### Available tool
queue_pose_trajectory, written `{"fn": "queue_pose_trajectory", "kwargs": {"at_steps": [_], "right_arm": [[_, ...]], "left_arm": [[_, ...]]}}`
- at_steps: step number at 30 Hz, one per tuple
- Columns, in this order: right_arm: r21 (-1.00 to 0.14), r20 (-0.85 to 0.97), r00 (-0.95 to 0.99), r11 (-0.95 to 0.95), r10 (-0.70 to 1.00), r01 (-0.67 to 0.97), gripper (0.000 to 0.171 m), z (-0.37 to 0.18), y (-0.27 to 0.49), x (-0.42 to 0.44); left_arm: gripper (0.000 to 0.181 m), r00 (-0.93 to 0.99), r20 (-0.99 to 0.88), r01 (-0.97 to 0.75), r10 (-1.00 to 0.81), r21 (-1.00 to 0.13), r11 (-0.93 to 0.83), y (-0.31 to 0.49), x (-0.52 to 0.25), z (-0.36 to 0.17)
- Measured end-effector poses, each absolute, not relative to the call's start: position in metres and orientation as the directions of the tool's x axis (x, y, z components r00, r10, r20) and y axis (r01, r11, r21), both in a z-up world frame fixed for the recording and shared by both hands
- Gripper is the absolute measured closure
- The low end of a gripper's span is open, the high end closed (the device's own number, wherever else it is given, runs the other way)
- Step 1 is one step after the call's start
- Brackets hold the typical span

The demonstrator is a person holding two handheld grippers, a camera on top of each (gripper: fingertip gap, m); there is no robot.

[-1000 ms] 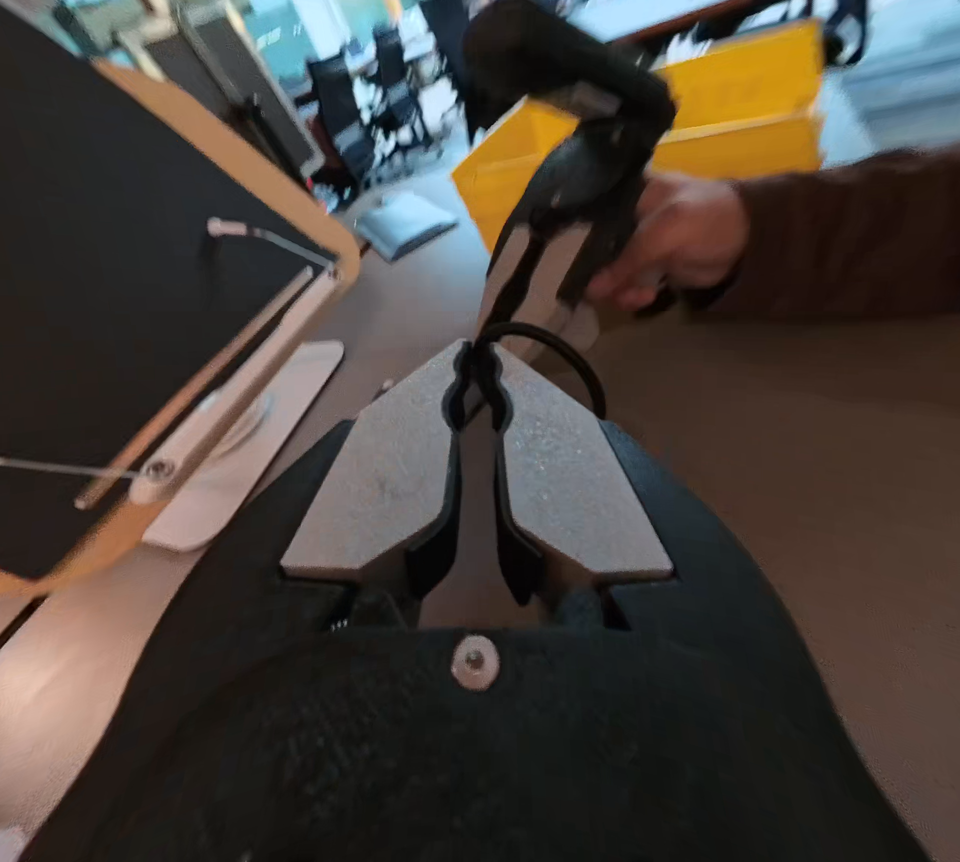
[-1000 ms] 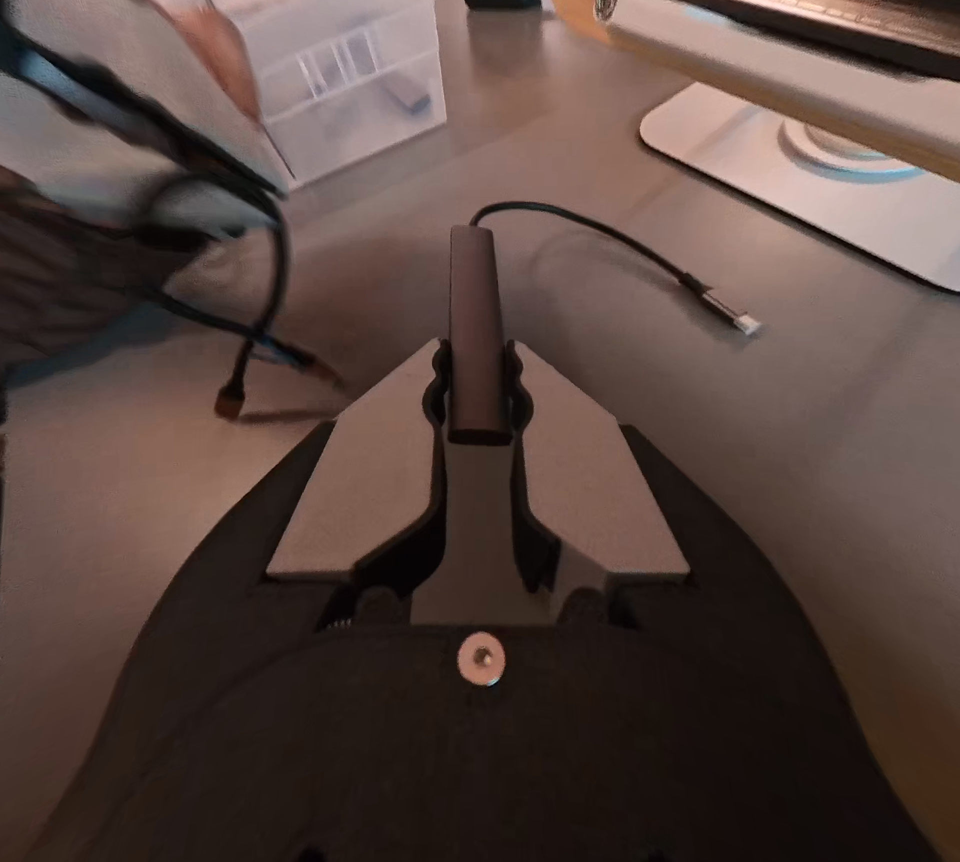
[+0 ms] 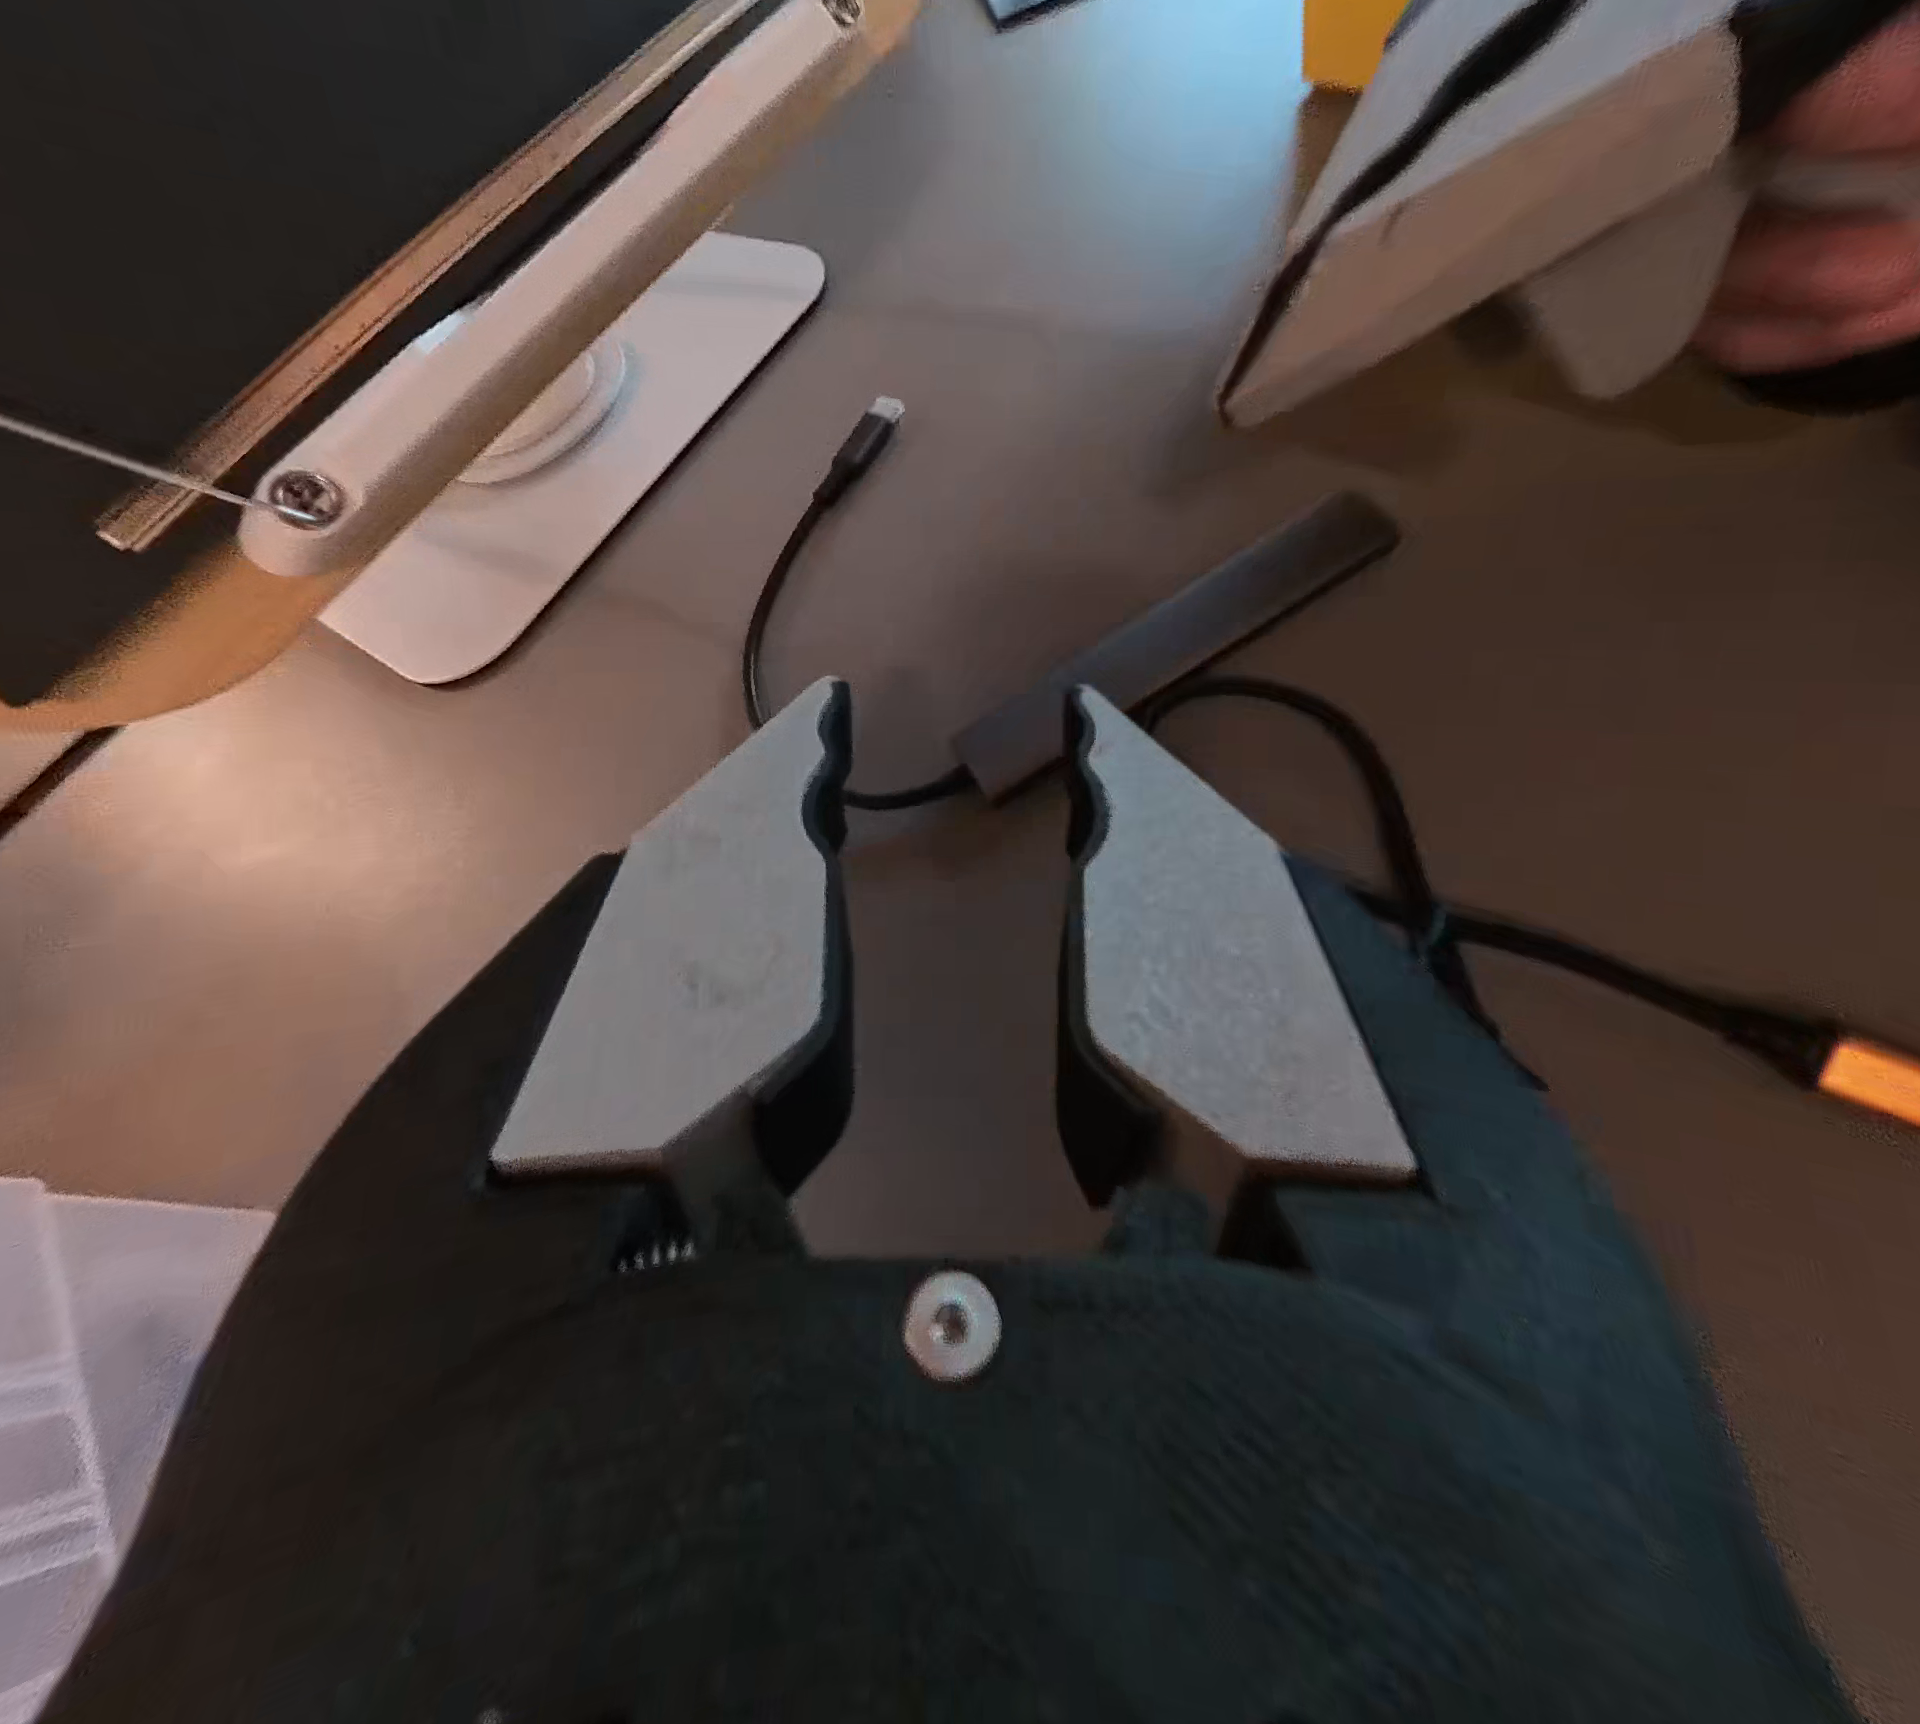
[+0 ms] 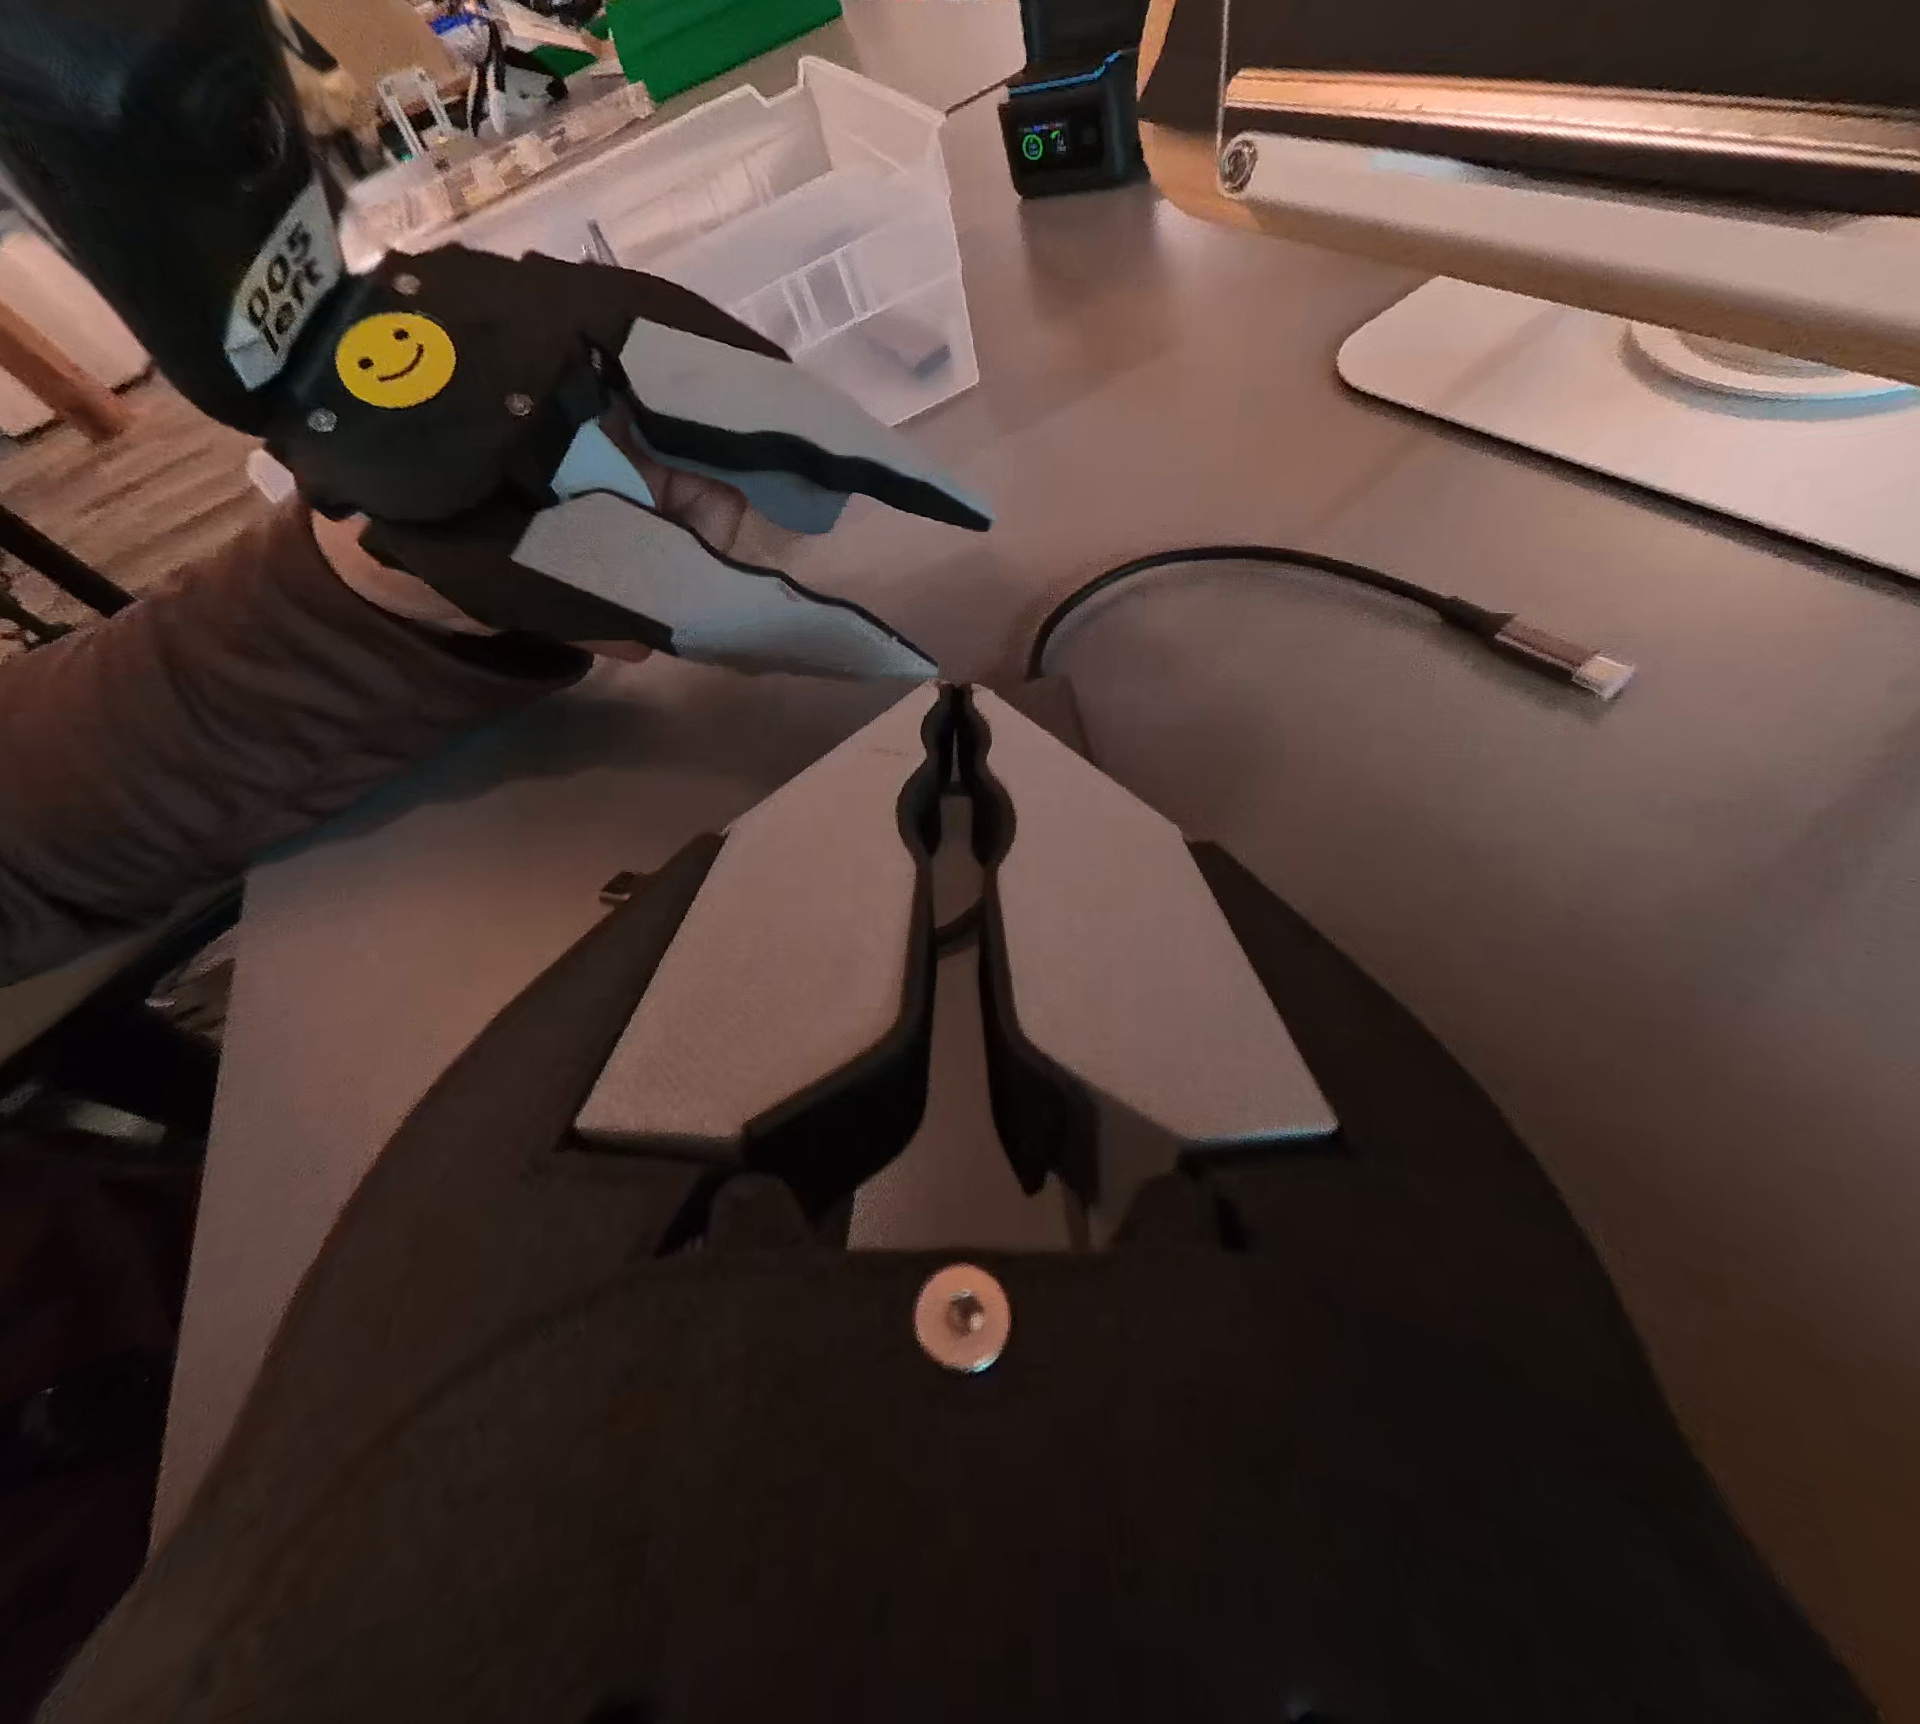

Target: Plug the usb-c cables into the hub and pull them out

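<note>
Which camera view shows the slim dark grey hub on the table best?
The left wrist view. There the slim dark grey bar-shaped hub lies in plain sight on the brown table, seen nearly whole beyond the open left gripper. In the right wrist view I cannot make out the hub; only its thin black cable with the silver plug shows.

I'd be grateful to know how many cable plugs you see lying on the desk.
2. A silver-tipped plug lies near the monitor stand; an orange plug lies right of the left gripper. Others may be hidden.
</note>
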State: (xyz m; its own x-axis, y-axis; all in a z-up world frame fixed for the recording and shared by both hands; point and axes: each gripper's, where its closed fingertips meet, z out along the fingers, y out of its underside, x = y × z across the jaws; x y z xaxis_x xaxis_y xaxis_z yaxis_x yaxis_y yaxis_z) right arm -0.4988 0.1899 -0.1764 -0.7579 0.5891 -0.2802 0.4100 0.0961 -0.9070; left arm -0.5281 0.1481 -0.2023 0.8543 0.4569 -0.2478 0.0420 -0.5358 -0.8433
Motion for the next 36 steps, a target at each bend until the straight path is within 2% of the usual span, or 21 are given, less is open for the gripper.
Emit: {"fn": "queue_pose_trajectory", "kwargs": {"at_steps": [1,7,13,15,17,20,25,27,31,36], "right_arm": [[-0.903,-0.267,-0.76,0.121,0.593,0.412,0.171,-0.18,0.19,-0.498],[-0.857,-0.086,-0.715,0.315,0.694,0.409,0.126,-0.204,0.206,-0.508],[-0.748,-0.033,-0.715,0.457,0.698,0.481,0.109,-0.239,0.213,-0.503],[-0.694,0.002,-0.709,0.512,0.705,0.507,0.114,-0.254,0.216,-0.502],[-0.693,0.023,-0.701,0.517,0.713,0.503,0.15,-0.255,0.216,-0.504],[-0.687,-0.024,-0.702,0.499,0.711,0.528,0.152,-0.253,0.213,-0.501],[-0.782,-0.215,-0.717,0.323,0.663,0.533,0.153,-0.223,0.198,-0.497],[-0.798,-0.276,-0.728,0.273,0.628,0.538,0.153,-0.214,0.195,-0.493],[-0.805,-0.344,-0.755,0.238,0.558,0.543,0.153,-0.206,0.184,-0.485],[-0.816,-0.402,-0.756,0.172,0.517,0.551,0.154,-0.198,0.177,-0.484]], "left_arm": [[0.144,0.849,-0.275,0.028,0.452,-0.83,-0.558,0.148,-0.528,-0.205],[0.149,0.838,-0.273,0.036,0.472,-0.837,-0.546,0.147,-0.531,-0.202],[0.15,0.794,-0.371,0.002,0.481,-0.79,-0.613,0.134,-0.542,-0.206],[0.146,0.811,-0.371,-0.022,0.452,-0.792,-0.61,0.139,-0.536,-0.206],[0.144,0.821,-0.385,-0.05,0.421,-0.784,-0.618,0.143,-0.531,-0.207],[0.14,0.82,-0.442,-0.114,0.365,-0.75,-0.652,0.147,-0.526,-0.211],[0.136,0.762,-0.588,-0.244,0.271,-0.648,-0.721,0.151,-0.523,-0.22],[0.14,0.719,-0.652,-0.314,0.242,-0.615,-0.723,0.154,-0.521,-0.217],[0.16,0.64,-0.744,-0.447,0.192,-0.563,-0.695,0.162,-0.512,-0.208],[0.171,0.624,-0.77,-0.489,0.131,-0.515,-0.704,0.169,-0.506,-0.215]]}}
